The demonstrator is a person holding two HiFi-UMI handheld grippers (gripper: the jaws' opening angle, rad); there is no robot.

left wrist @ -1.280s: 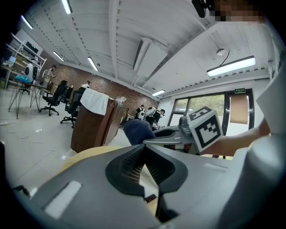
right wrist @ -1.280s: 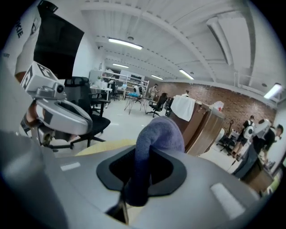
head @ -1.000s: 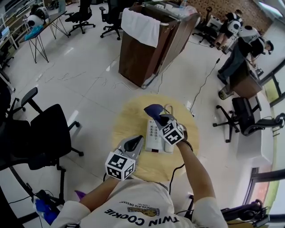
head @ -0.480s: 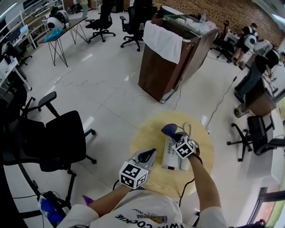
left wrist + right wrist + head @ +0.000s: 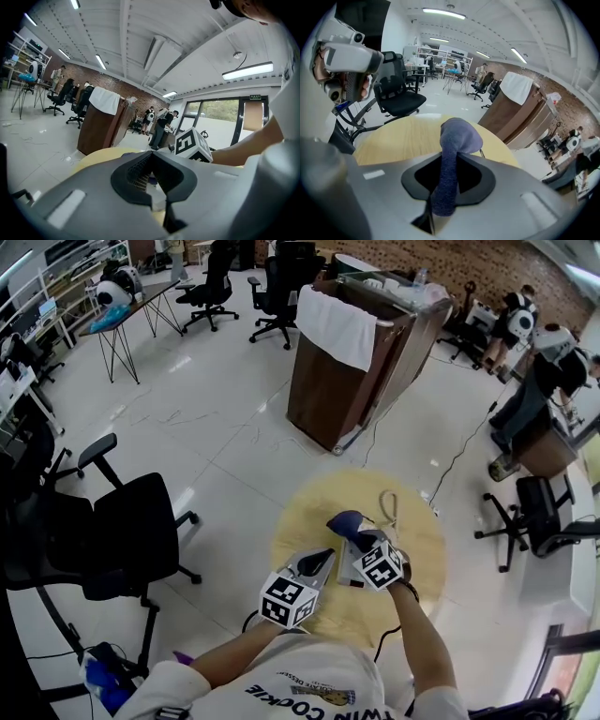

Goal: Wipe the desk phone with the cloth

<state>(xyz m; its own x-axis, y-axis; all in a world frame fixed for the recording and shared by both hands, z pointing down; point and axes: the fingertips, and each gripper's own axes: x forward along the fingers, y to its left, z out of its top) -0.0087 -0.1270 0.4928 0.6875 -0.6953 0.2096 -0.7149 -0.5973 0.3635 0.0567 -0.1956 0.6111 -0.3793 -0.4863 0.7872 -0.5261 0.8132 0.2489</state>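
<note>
A person stood over a round wooden table (image 5: 417, 535) and held a hand-held gripper in each hand.

The right hand-held gripper (image 5: 352, 532) was closed tight on a blue cloth (image 5: 344, 519). In the right gripper view the cloth (image 5: 458, 133) stuck up from between the two jaws and ended in a soft round bunch at the top. The yellow table top (image 5: 401, 136) lay behind it.

The white desk phone (image 5: 346, 568) sat on the table, near the middle. Most of it was hidden under the right hand-held gripper. The cloth was at the far end of the phone, but I could not tell if it touched the phone.

The left hand-held gripper (image 5: 321, 560) was just to the left of the phone. In the left gripper view its jaws (image 5: 151, 153) were pressed together with nothing between them. The marker cube (image 5: 192, 145) of the other hand-held gripper showed behind it.

A thin looped cord (image 5: 387, 502) lay on the far side of the table.

On the floor past the table stood a brown wooden cabinet (image 5: 342, 381) with a white sheet (image 5: 336, 326) hung over its top. A black office chair (image 5: 131, 535) stood on the left. Some people (image 5: 539, 357) were far off on the right.
</note>
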